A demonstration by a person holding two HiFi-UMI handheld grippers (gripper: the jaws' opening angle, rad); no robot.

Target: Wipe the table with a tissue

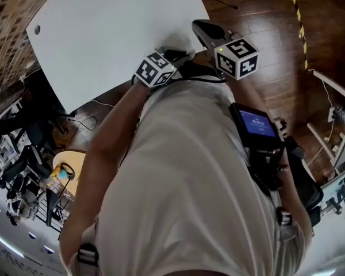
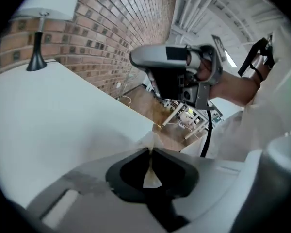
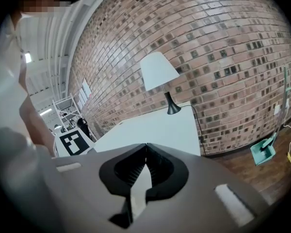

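— Torso (image 1: pixel 190 183) is seen nearest; left gripper (image 1: pixel 183 54) and right gripper (image 1: pixel 200 26) are held at the table's (image 1: pixel 115 33) near edge.
— And the jaws?
— Tissue (image 2: pixel 150 174) is pinched by the left at that edge; the right's are pressed together, empty.

Both arms reach out ahead, with the grippers side by side and close. The left gripper (image 2: pixel 150 150) pinches a sliver of tissue (image 2: pixel 150 177) between its jaws. The right gripper (image 3: pixel 146 145) has its jaw tips pressed together.
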